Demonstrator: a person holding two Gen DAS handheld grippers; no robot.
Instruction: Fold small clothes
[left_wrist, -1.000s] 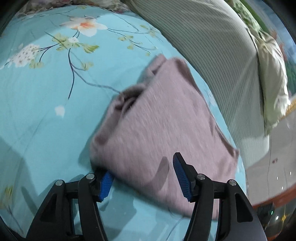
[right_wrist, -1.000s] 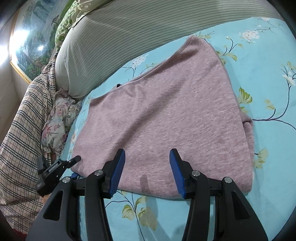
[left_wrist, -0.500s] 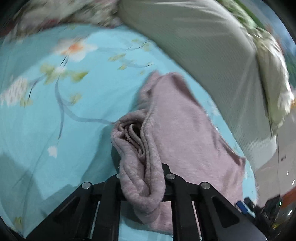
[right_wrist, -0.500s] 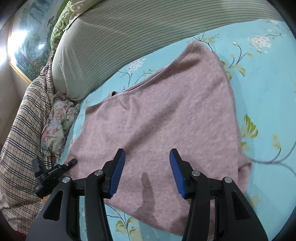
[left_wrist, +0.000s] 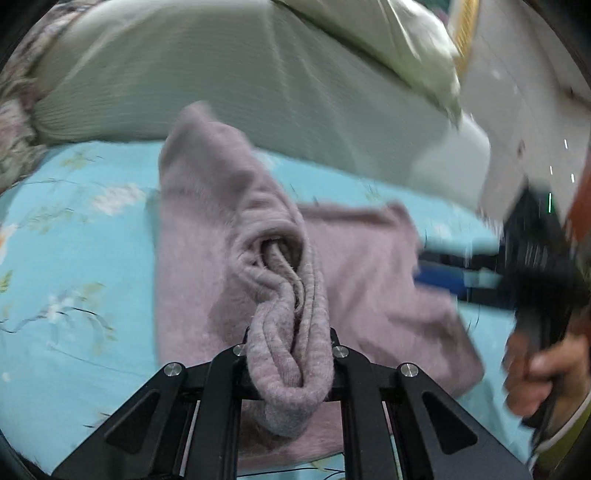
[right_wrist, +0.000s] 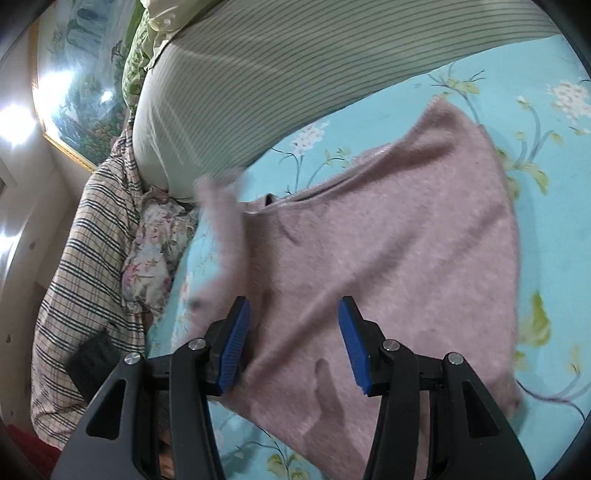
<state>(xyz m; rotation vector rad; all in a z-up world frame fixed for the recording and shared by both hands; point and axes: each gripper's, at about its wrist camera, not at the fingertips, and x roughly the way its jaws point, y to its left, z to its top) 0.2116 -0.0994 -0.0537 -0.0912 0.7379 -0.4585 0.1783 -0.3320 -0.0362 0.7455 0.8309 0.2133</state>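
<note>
Left gripper (left_wrist: 288, 354): jaws clamped on a bunched edge of the mauve garment (left_wrist: 369, 280); they closed on it within the last second. The pinched part is a thick roll of several knit layers, its end drooping out below the jaws. From the pinch a raised ridge of fabric runs straight away from the camera, toward the striped bedding (left_wrist: 221, 81). The rest of the piece lies flat to either side of that ridge.

Right gripper (right_wrist: 291, 345): jaws apart, two blue ribbed pads (right_wrist: 351, 343) showing, nothing pressed between them. It hovers over the near edge of the same garment (right_wrist: 399, 236); whether the pads touch the cloth I cannot tell.

Count: one garment, two grippers, one hand (left_wrist: 535, 369) visible, at the right edge of the left wrist view on a blurred black handle.

Garment: soft, fuzzy knit, plain mauve, no print. From the right wrist view it is a broad rough rectangle, long axis running from the near left to the far right, with a stitched hem along its far edge. Its left corner is lifted and blurred (right_wrist: 221, 229).

It sits on a turquoise bedsheet (right_wrist: 554, 258) with a flower-and-branch print. Beyond it: a large grey-green pinstriped cushion or duvet (right_wrist: 295, 74). At left: plaid cloth (right_wrist: 81, 266) and a small floral bundle (right_wrist: 151, 258).
</note>
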